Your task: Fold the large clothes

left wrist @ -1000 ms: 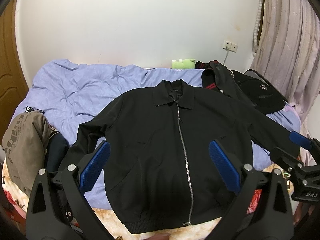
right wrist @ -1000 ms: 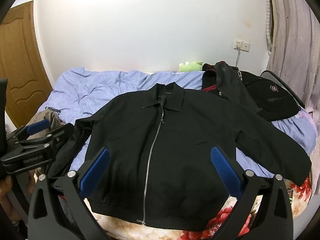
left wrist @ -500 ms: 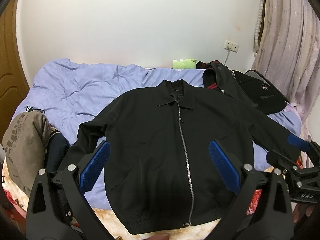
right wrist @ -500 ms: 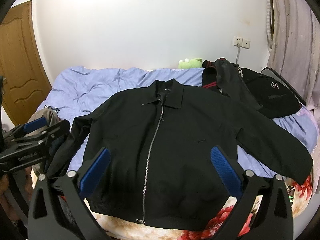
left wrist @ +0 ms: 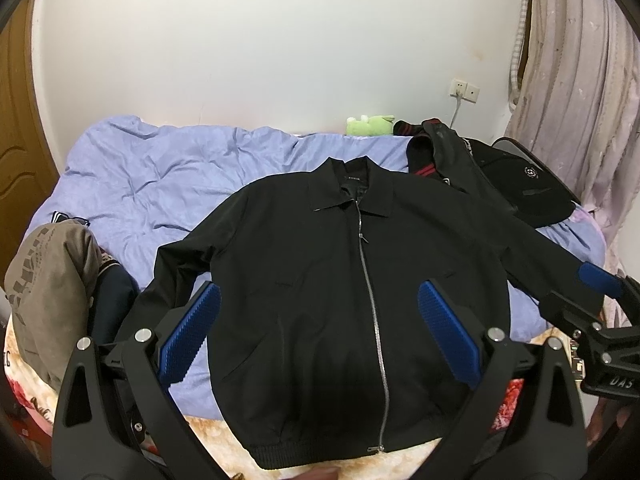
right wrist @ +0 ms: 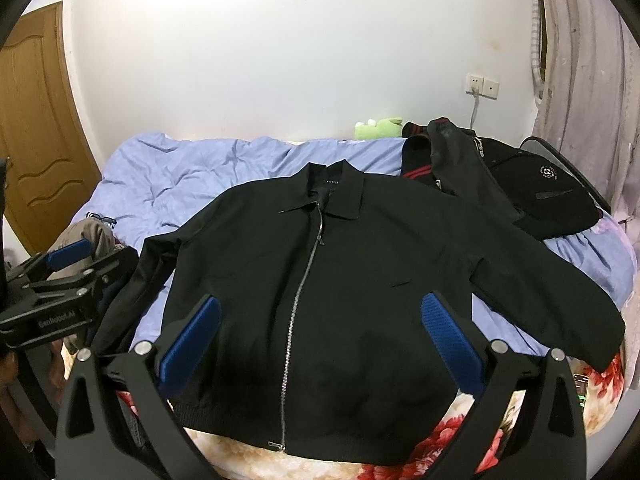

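Note:
A black zip-up jacket (left wrist: 320,280) lies spread flat, front up and zipped, on the bed, collar toward the wall, both sleeves out to the sides. It also shows in the right wrist view (right wrist: 340,280). My left gripper (left wrist: 320,332) is open and empty, held above the jacket's lower half. My right gripper (right wrist: 320,336) is open and empty, also above the jacket's hem area. The right gripper shows at the right edge of the left wrist view (left wrist: 600,320), near the sleeve end. The left gripper shows at the left edge of the right wrist view (right wrist: 60,284).
A lilac duvet (left wrist: 168,184) covers the bed. A brown-grey garment pile (left wrist: 44,280) lies at the left. Dark clothes and a black bag (left wrist: 520,184) sit at the back right, with a green plush toy (left wrist: 368,124). A floral blanket (right wrist: 500,436) lies along the near edge. A curtain (left wrist: 580,120) hangs at the right.
Both grippers have shifted slightly; the right gripper has sunk a little in the left wrist view. The jacket has not moved.

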A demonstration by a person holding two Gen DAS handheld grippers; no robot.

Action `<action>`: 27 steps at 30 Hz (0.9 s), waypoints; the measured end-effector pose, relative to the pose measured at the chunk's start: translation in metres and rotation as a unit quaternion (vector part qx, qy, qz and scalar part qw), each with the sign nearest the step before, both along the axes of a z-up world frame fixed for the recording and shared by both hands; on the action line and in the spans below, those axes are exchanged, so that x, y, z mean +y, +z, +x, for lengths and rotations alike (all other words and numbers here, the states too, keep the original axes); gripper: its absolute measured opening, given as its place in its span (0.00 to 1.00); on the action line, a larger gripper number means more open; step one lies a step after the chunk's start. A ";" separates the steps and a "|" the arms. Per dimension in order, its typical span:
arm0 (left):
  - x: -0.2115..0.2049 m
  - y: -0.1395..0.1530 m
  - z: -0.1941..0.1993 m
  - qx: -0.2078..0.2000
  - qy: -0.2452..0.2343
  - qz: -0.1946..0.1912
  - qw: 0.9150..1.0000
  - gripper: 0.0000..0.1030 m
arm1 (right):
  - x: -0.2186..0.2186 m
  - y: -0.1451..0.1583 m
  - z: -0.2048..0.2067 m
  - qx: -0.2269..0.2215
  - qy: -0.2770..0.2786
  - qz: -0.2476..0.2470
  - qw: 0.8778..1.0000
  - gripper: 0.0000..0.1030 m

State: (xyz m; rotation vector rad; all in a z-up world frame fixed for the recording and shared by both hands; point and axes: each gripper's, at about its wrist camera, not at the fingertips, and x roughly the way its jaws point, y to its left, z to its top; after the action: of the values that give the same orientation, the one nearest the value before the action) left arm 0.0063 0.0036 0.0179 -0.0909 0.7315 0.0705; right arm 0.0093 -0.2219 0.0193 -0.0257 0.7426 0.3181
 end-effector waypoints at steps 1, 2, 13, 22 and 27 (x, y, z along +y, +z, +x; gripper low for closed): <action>-0.001 0.000 -0.001 -0.001 0.001 0.002 1.000 0.94 | -0.001 0.000 0.000 -0.001 0.000 0.000 1.000 0.96; -0.001 0.000 -0.001 0.000 0.000 0.002 1.000 0.94 | -0.001 0.000 0.001 -0.001 0.000 0.000 1.000 0.96; -0.001 -0.002 -0.001 0.001 -0.001 0.004 1.000 0.94 | -0.010 -0.001 -0.001 -0.008 -0.003 0.006 1.000 0.96; -0.013 -0.019 -0.001 0.007 -0.001 0.014 1.000 0.94 | -0.028 -0.008 0.006 -0.008 -0.010 0.014 1.000 0.96; -0.026 -0.027 0.005 0.010 -0.001 0.026 1.000 0.94 | -0.047 -0.012 0.014 -0.007 -0.018 0.020 1.000 0.96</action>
State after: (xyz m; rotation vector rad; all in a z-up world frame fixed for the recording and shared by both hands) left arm 0.0113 -0.0225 -0.0093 -0.0409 0.7500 0.0886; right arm 0.0230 -0.2692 0.0072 0.0239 0.7208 0.2980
